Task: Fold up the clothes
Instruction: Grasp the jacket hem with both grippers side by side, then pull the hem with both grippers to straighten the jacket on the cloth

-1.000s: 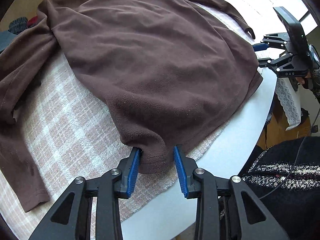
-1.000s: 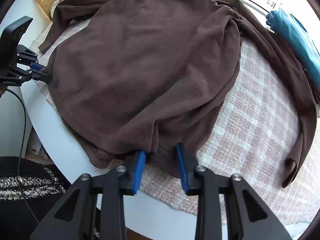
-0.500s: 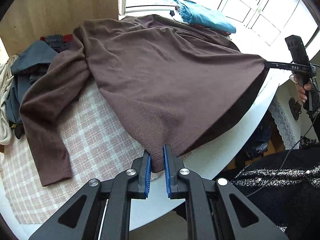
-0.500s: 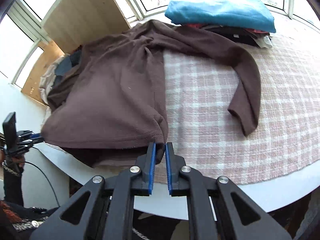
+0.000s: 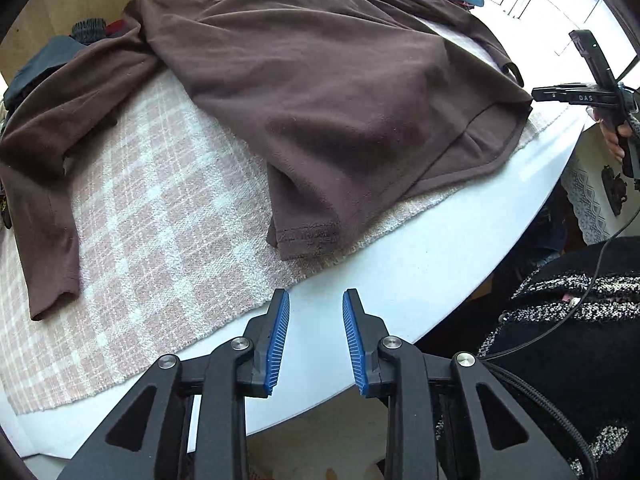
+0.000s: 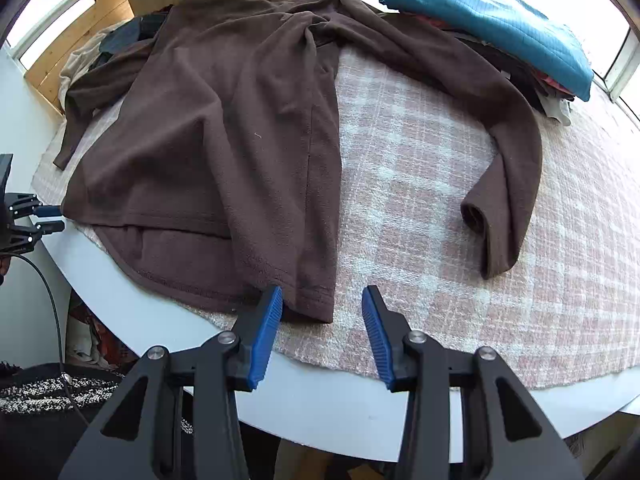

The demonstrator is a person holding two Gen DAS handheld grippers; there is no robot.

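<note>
Right wrist view: the brown fleece top (image 6: 240, 140) is seen spread on the checked cloth (image 6: 420, 200) over the counter (image 6: 320, 400), its long axis running away from the tongs toward the window. The hem corner lies just ahead of the right tongs (image 6: 322, 300), which are spread wide and hold nothing. The left tongs (image 5: 312, 308), also wide and empty, are set back from the other hem corner, over bare counter.
</note>
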